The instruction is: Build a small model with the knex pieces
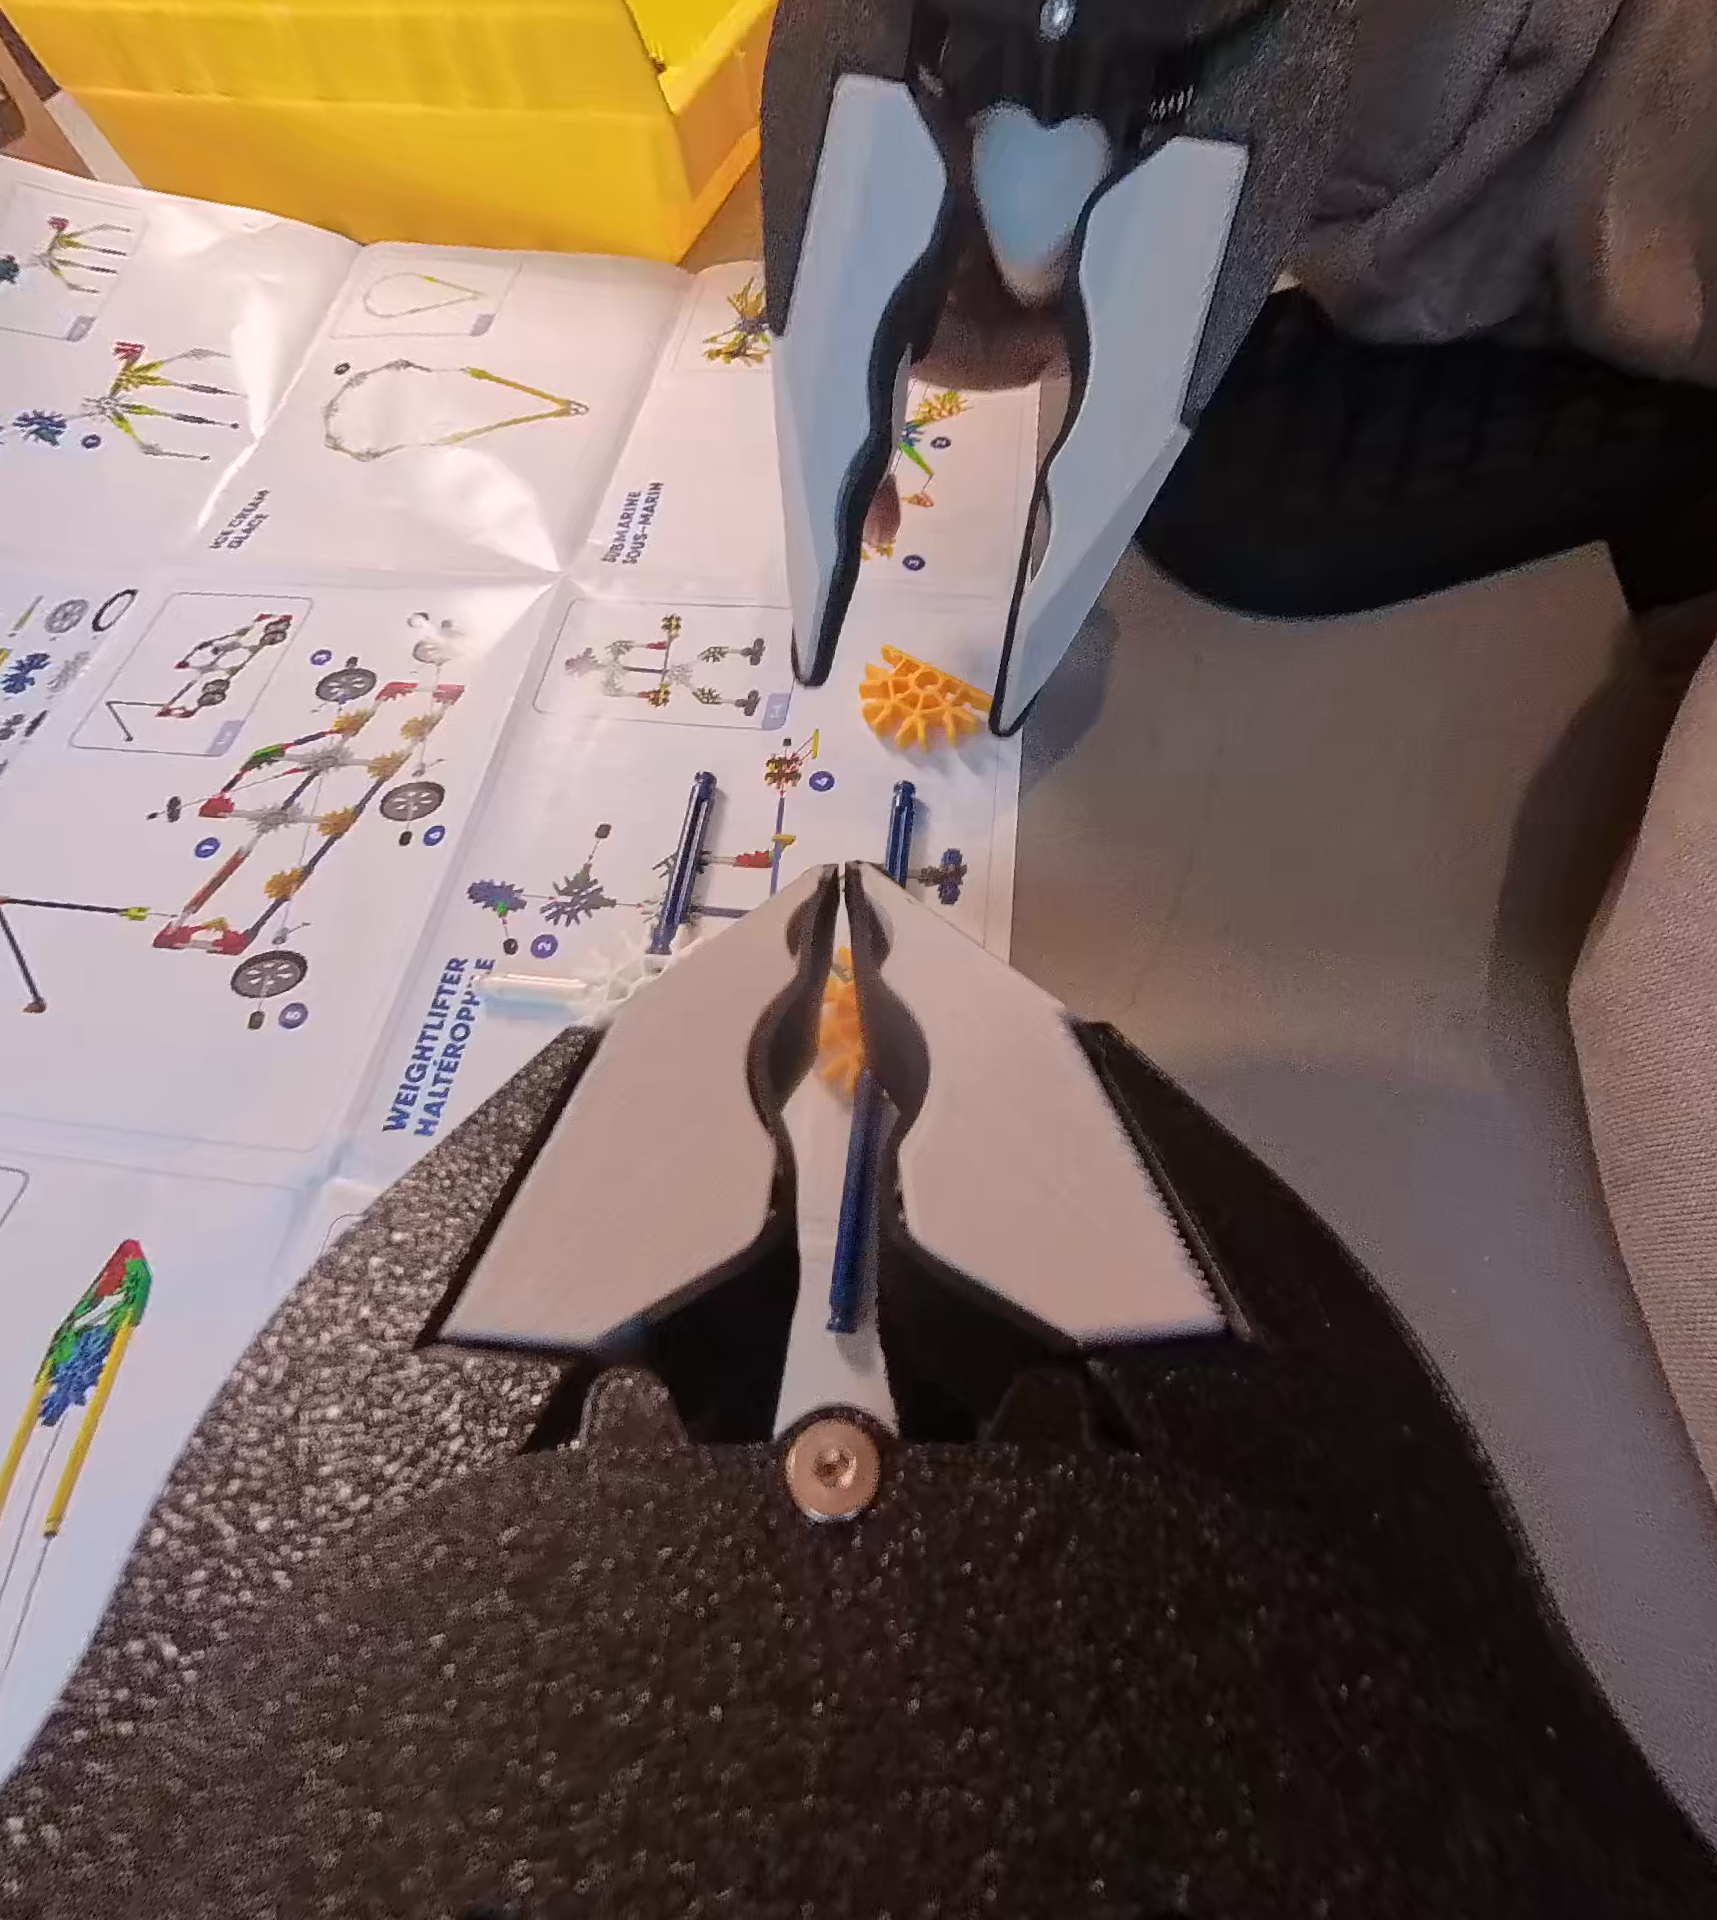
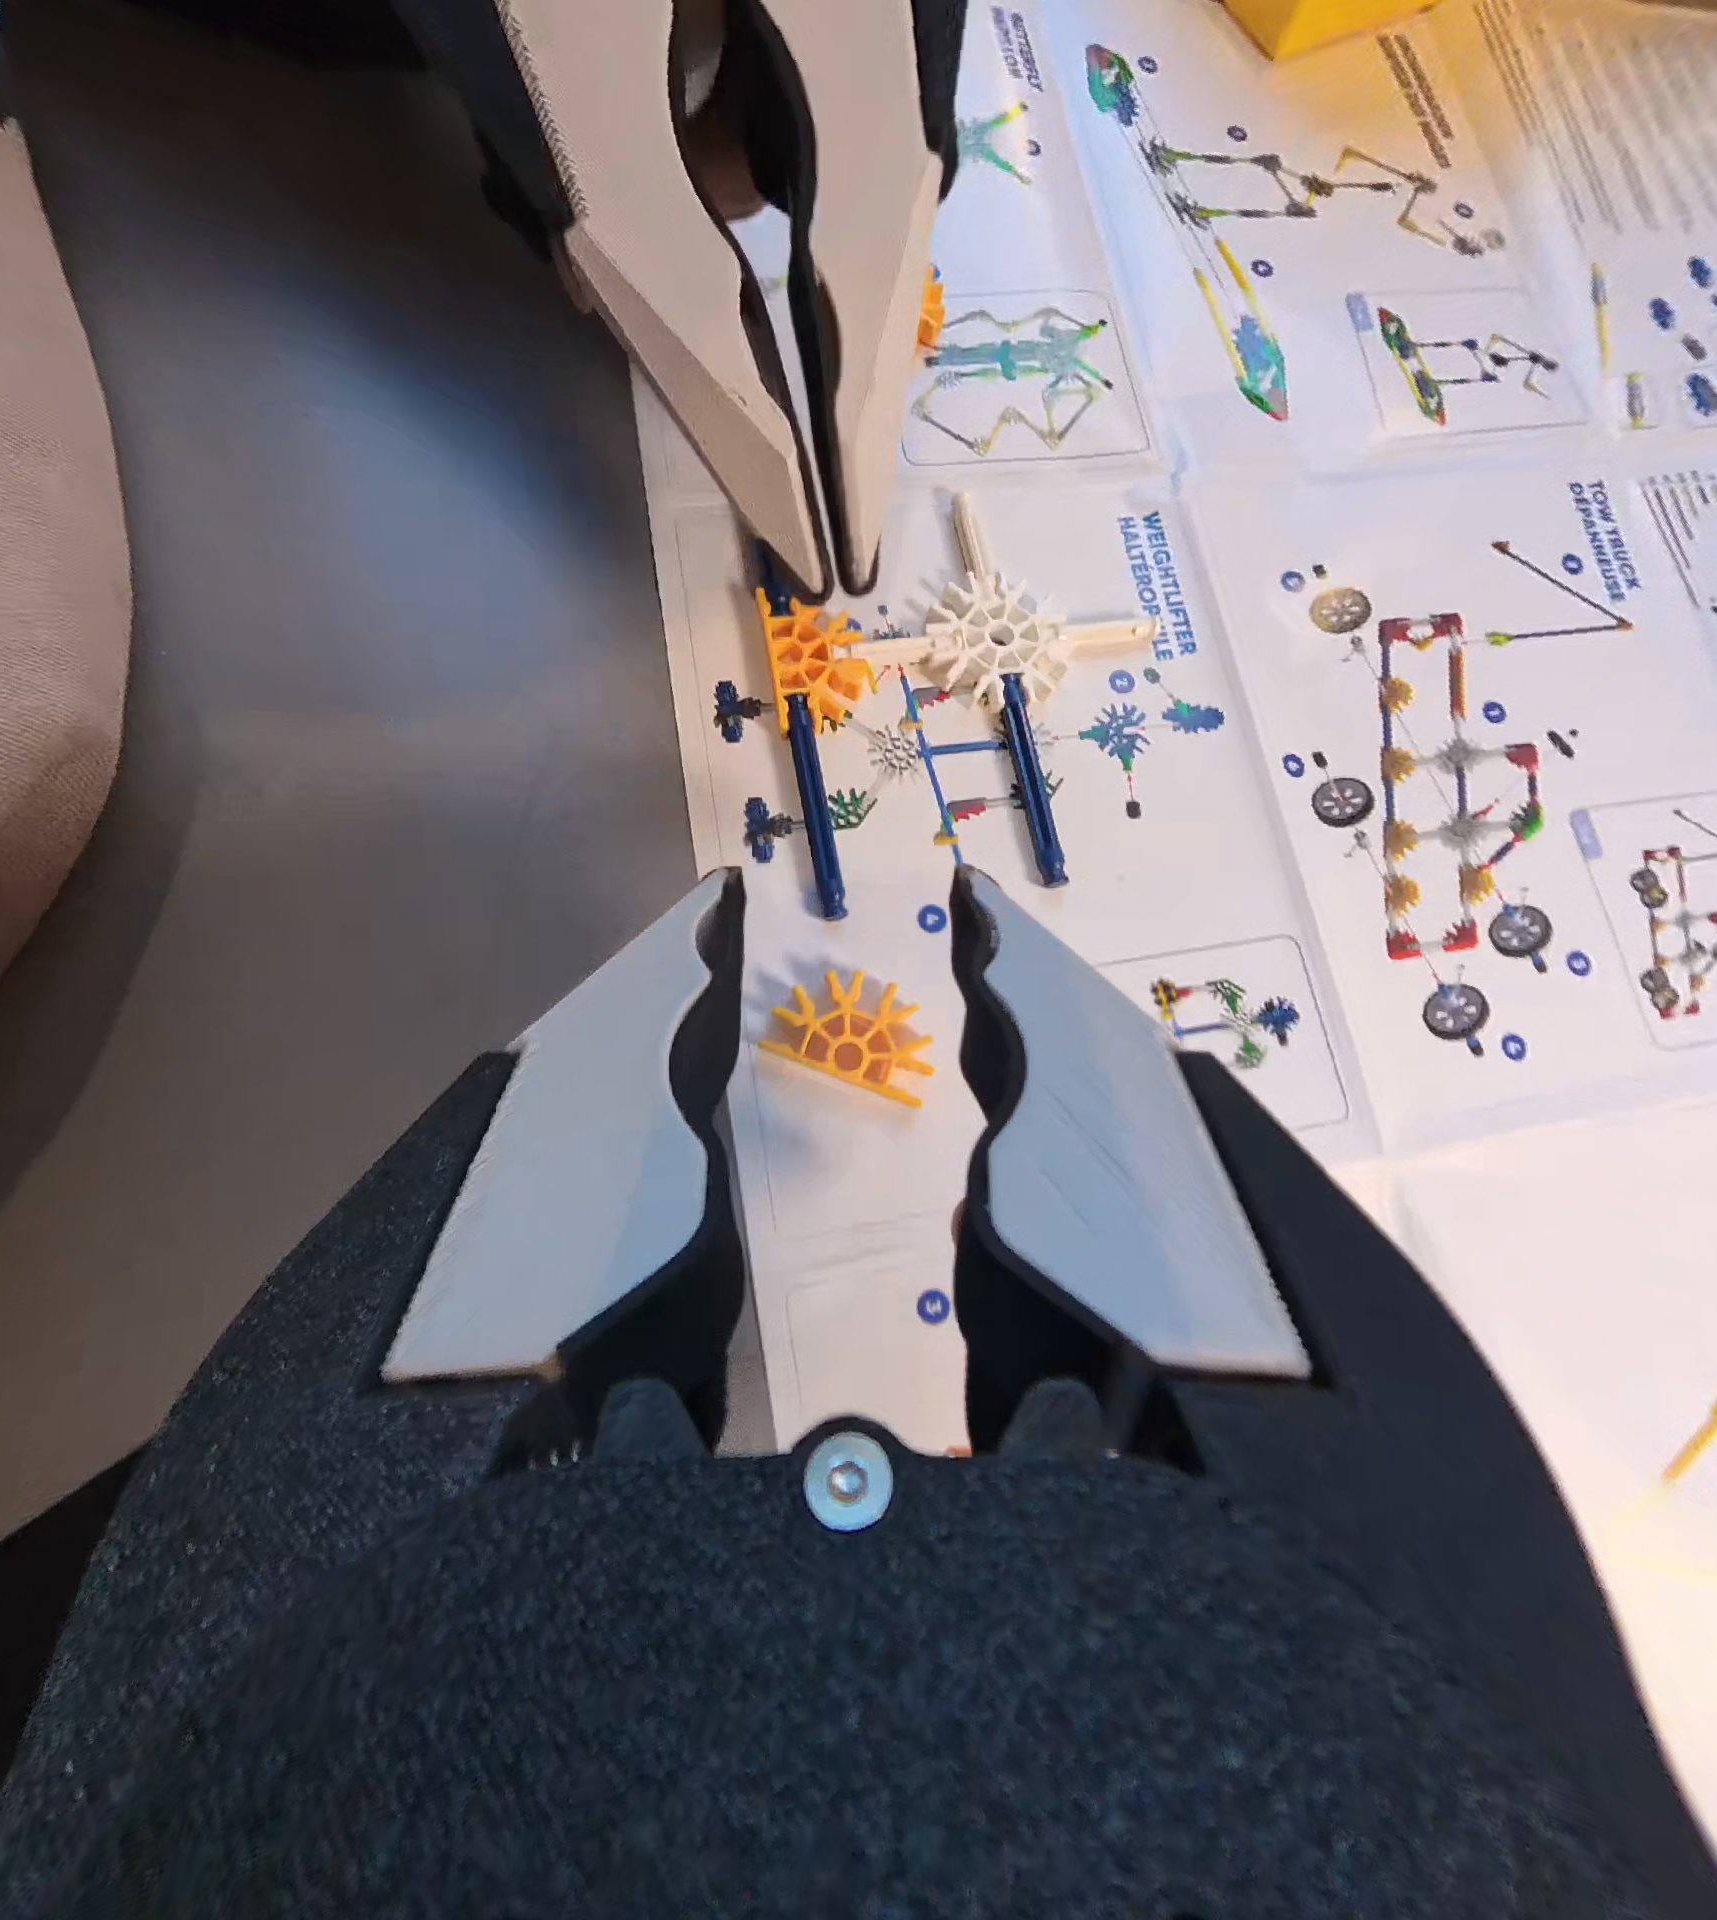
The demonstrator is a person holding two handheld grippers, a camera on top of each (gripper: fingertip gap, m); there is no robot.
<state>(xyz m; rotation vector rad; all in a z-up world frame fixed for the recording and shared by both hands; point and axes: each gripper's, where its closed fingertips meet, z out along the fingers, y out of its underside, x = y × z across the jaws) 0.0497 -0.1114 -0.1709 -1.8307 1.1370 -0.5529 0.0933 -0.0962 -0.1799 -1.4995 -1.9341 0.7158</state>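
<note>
Two grippers meet over an unfolded instruction sheet that lies on a grey surface. The left gripper has its tips pressed together, seemingly on a blue rod that runs back between its fingers, though the contact itself is hidden. That rod plugs into an orange connector, itself linked by a white rod to a white snowflake connector carrying another blue rod — a partly built frame. The right gripper hangs spread apart and empty, a loose orange half-round connector lying between its fingers, not yet grasped. A yellow bin sits beyond the sheet.
</note>
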